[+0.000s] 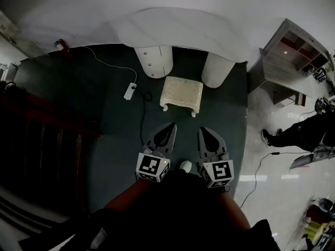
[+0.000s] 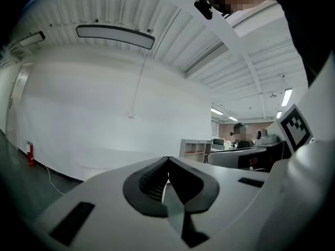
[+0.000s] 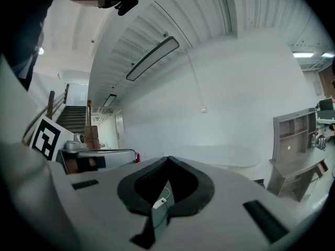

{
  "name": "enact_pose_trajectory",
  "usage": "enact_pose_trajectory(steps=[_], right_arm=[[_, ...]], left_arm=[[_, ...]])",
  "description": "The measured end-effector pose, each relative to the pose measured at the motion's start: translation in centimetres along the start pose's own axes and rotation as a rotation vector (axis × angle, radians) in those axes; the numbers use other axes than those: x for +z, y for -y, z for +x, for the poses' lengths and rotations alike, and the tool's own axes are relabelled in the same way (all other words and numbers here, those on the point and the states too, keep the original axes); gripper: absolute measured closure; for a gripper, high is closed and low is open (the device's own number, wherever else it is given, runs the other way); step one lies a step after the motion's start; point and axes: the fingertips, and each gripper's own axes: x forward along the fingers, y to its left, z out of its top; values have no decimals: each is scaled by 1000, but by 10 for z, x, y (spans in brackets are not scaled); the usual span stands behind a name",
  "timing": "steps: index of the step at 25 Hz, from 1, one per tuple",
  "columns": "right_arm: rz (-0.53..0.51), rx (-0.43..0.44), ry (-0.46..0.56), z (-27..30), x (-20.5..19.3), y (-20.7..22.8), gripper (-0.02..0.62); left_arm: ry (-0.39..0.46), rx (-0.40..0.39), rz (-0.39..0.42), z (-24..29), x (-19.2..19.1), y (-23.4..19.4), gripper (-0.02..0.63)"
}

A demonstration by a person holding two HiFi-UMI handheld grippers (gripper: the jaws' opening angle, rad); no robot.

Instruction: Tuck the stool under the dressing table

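A cream padded stool (image 1: 181,93) stands on the dark floor just in front of the white dressing table (image 1: 183,30), between its two round pedestals (image 1: 154,60). My left gripper (image 1: 170,125) and right gripper (image 1: 202,130) hover side by side near my body, well short of the stool, both shut with nothing held. In the left gripper view the left gripper (image 2: 168,158) has its jaws closed tip to tip. The right gripper view shows the right gripper (image 3: 167,158) closed the same way, with the dressing table's top (image 3: 220,156) far ahead.
A white power strip (image 1: 130,91) with a black cable lies on the floor left of the stool. A dark wooden railing (image 1: 42,135) runs along the left. A grey shelf unit (image 1: 296,56) stands at the right, and a person (image 1: 303,132) beyond it.
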Motion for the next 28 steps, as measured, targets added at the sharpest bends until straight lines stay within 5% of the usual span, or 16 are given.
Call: enact_pose_trajectory(steps=[5,17,28], right_arm=[[45,0,47,-11,0,27,558],[20,33,-9,-8,-20,68,557],[-11,-40,-106,72,-41,79,557]], left_arm=[[36,-36,10,7,-6,18,589],[-17,58,-15,9,-37,-8,589],[-87,-63,-82,73,-66,-89,589]])
